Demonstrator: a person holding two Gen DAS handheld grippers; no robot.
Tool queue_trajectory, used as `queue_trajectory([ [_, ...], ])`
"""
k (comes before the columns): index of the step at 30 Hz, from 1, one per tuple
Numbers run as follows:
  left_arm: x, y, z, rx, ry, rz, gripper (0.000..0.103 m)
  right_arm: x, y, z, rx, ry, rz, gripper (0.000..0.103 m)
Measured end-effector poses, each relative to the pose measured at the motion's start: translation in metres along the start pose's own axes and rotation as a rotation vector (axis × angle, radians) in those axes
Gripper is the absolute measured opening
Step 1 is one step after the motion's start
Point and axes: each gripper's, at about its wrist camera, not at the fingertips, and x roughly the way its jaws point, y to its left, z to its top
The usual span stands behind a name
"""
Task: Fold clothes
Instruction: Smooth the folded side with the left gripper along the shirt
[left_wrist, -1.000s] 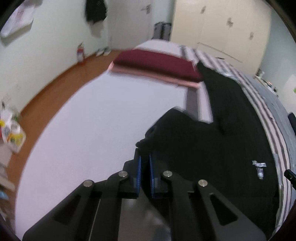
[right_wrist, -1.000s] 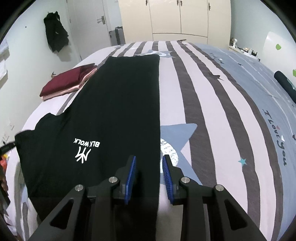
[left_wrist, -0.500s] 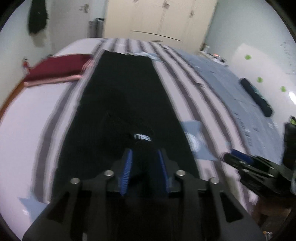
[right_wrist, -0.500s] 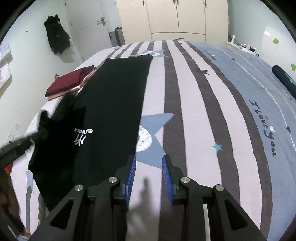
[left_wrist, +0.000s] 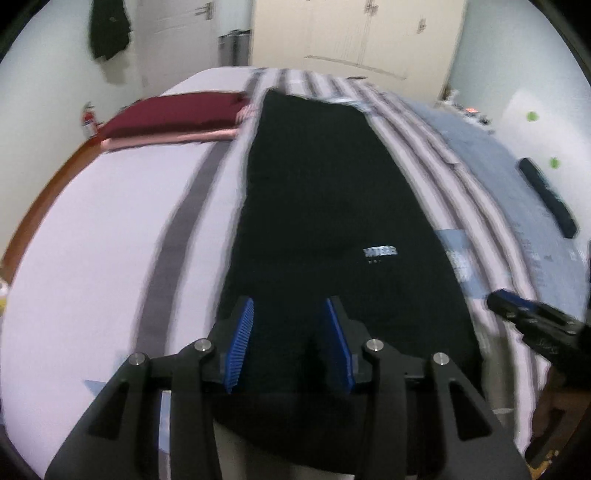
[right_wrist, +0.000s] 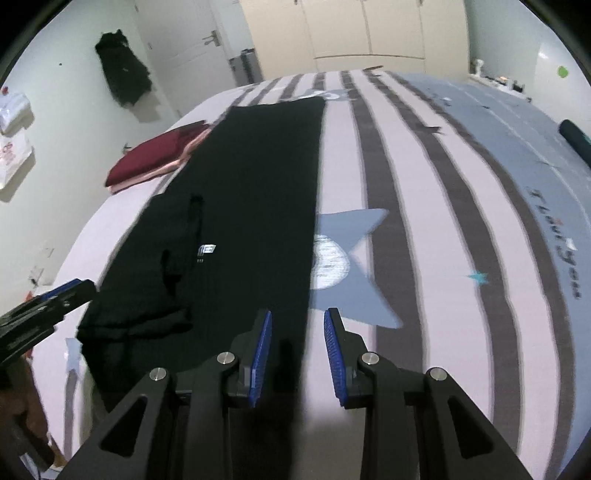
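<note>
On striped bed (right_wrist: 436, 206), black garment (right_wrist: 255, 184) lies lengthwise, left sleeve folded in over body, small white logo up. Left gripper (left_wrist: 290, 341) over near hem, jaws opening, nothing pinched. Right gripper (right_wrist: 297, 354) above garment's right edge, jaws narrowly apart, empty. Folded maroon clothes (right_wrist: 155, 155) beside garment's far left.

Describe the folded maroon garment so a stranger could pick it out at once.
Start at the big striped bed; a long black garment lies lengthwise on it. Beside the garment's far end, near the bed's edge towards the door wall, sits the folded maroon garment. It alone is dark red, stacked on a pink folded piece.
</note>
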Motion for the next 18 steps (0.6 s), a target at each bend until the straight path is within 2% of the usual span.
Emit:
queue_trajectory([
  [4,0.014,0.030,-0.004,-0.045,0.038,0.020,0.037,0.017,0.026,0.003,-0.022,0.010,0.069,0.028],
  [9,0.028,0.030,-0.018,0.004,0.076,-0.001,0.037,0.037,0.058,0.006,-0.050,0.015,0.143,0.028],
  [12,0.038,0.029,-0.031,-0.004,0.122,-0.013,0.037,0.050,0.073,0.007,-0.057,0.019,0.168,0.028],
  [18,0.036,0.032,-0.048,-0.039,0.122,-0.032,0.037,0.072,0.089,-0.001,-0.075,0.062,0.197,0.028],
])
